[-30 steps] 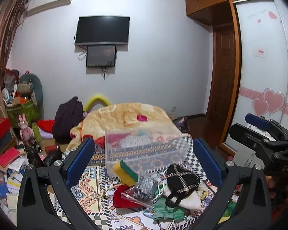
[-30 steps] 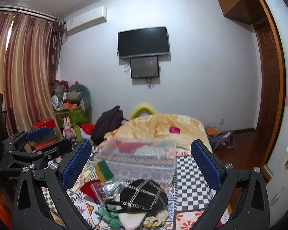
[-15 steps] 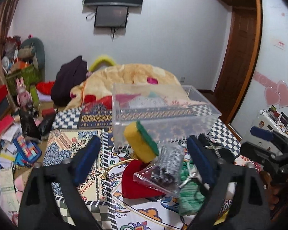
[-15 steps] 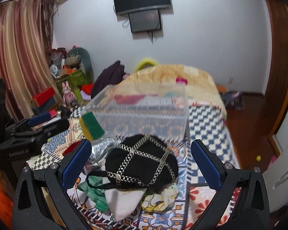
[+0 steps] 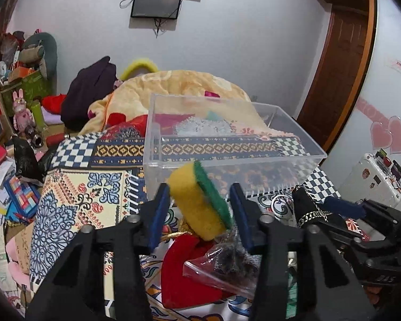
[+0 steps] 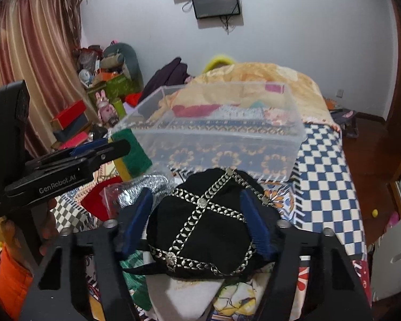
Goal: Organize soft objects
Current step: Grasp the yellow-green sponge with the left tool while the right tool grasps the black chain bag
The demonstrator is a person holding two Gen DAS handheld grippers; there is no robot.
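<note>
A yellow sponge with a green scrub side (image 5: 200, 200) stands tilted on the pile in front of a clear plastic box (image 5: 227, 144). My left gripper (image 5: 200, 208) has its jaws around the sponge, close on both sides, with small gaps still showing. A black cap with silver chains (image 6: 200, 224) lies on the pile. My right gripper (image 6: 197, 214) has its jaws on both sides of the cap, pressing into it. The clear box (image 6: 219, 133) holds no soft objects. The sponge also shows in the right wrist view (image 6: 132, 155).
The pile holds a red cloth (image 5: 184, 275), a clear bag with silver fabric (image 5: 227, 264), green cloth (image 6: 136, 275) and white cloth (image 6: 184, 294). All lie on a patterned bedspread (image 5: 80, 195). A yellow blanket (image 5: 173, 88) lies behind the box. Clutter lines the left wall.
Both grippers have moved down and forward onto the pile and their jaws have narrowed. The left now brackets the sponge, the right now grips the black cap.
</note>
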